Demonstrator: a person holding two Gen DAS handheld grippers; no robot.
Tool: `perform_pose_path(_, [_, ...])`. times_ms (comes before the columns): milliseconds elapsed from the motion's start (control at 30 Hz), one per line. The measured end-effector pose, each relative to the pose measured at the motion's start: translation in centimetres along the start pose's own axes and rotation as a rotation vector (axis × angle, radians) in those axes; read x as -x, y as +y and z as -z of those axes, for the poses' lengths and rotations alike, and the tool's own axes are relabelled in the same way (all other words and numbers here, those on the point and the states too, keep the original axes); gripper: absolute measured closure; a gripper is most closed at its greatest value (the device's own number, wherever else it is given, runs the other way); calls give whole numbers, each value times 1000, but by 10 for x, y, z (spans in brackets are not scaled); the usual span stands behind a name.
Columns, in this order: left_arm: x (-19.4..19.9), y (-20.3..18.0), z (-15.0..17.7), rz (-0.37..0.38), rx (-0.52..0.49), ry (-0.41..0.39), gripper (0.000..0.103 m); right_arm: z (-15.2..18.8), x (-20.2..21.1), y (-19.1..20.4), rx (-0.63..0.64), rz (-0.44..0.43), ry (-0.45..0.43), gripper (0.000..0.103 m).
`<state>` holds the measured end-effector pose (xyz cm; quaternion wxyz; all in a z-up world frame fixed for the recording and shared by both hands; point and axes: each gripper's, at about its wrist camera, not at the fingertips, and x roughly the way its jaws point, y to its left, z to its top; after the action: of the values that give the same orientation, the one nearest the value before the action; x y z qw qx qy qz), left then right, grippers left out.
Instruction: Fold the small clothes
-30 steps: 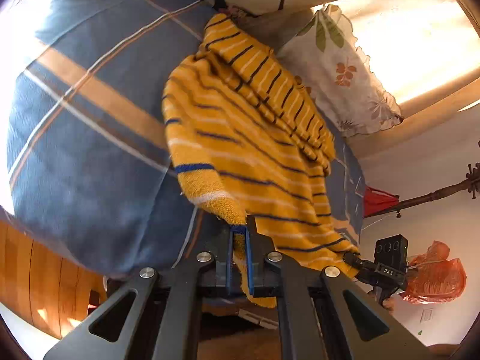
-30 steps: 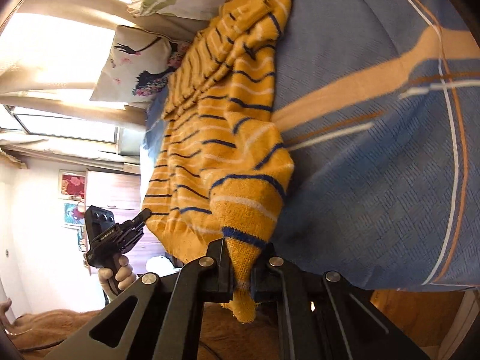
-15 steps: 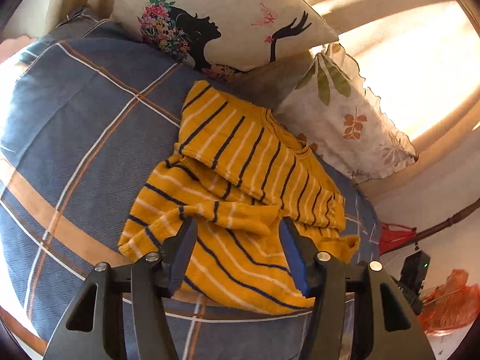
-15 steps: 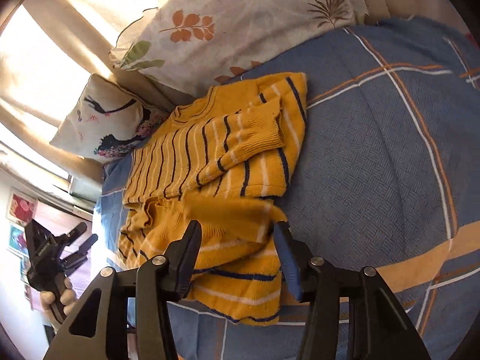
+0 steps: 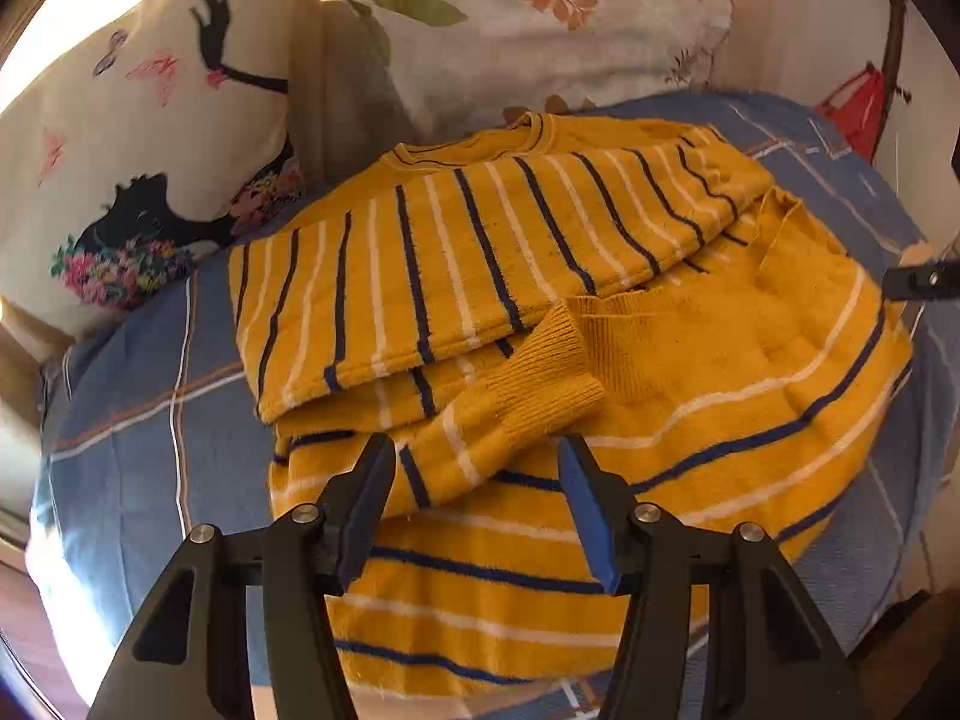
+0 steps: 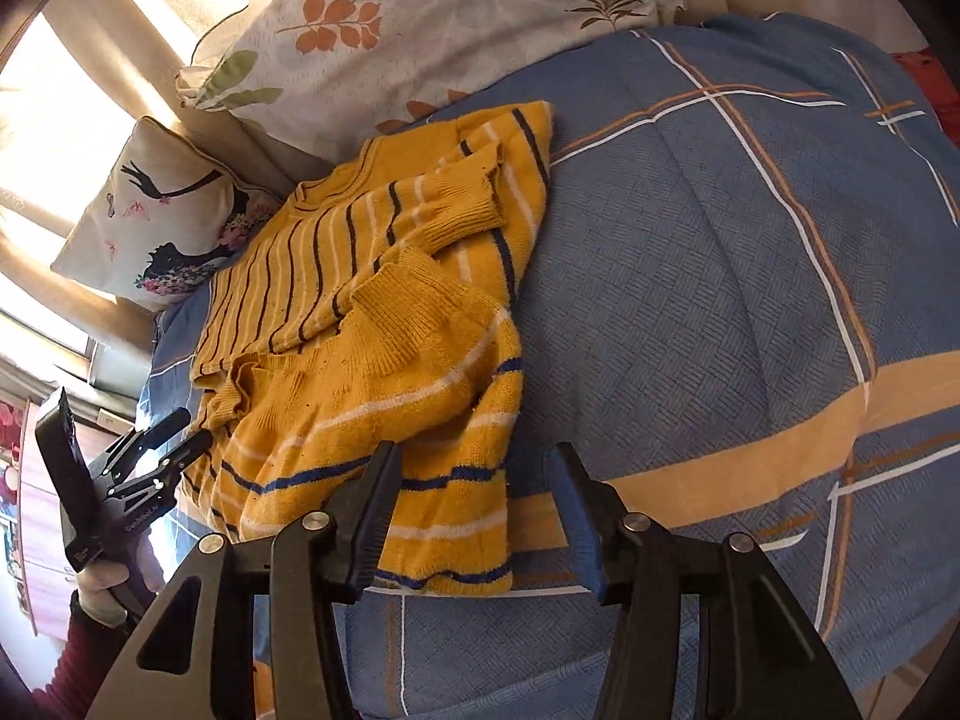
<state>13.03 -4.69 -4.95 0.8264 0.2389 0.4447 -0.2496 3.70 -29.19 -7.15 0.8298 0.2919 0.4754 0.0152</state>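
A small yellow sweater (image 5: 540,312) with navy and white stripes lies on the blue checked bed cover (image 5: 132,420). Its sleeves are folded across the chest and the bottom part is folded up loosely over them. My left gripper (image 5: 477,468) is open and empty, just above the sweater's near edge, over a ribbed cuff (image 5: 549,378). My right gripper (image 6: 474,480) is open and empty at the sweater's (image 6: 384,360) near right corner. The left gripper (image 6: 174,450) also shows in the right wrist view, at the sweater's left side.
Two pillows stand at the head of the bed: a leaf-print one (image 5: 540,18) and one with a woman's silhouette (image 5: 150,138). The leaf pillow (image 6: 420,36) also shows in the right wrist view. The bed cover (image 6: 750,300) stretches to the right.
A second ago both grippers were shut on the sweater's bottom corners, holding it up. They have laid the bottom part over the chest, let go and opened, then drawn back slightly.
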Motion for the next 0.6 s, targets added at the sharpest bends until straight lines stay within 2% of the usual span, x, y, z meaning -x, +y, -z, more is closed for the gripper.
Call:
perform_pose_path(67, [-11,-3,-5,-24,-54,16,48,0,3,0,-12,12,-10,47])
perform_pose_path(133, [-20,0,-9,-17,-58,45,57,-1,4,1,-18,21,-18,45])
perform_pose_path(167, [-24,3,-11,11,-38,64,78,-2,4,2,-18,26,-21,44])
perform_pose_path(200, [-27,9,-13,50,-4,86,95,-4,4,3,-14,33,-24,43])
perform_pose_path(367, [-24,45,-11,205,206,75,95,-29,-2,19,69,140,-86,33])
perform_pose_path(433, [-23,62,-9,250,293,70,95,-41,-10,25,101,153,-94,31])
perform_pose_path(600, [-15,84,-2,267,419,43,96,-60,-42,39,168,132,-45,31])
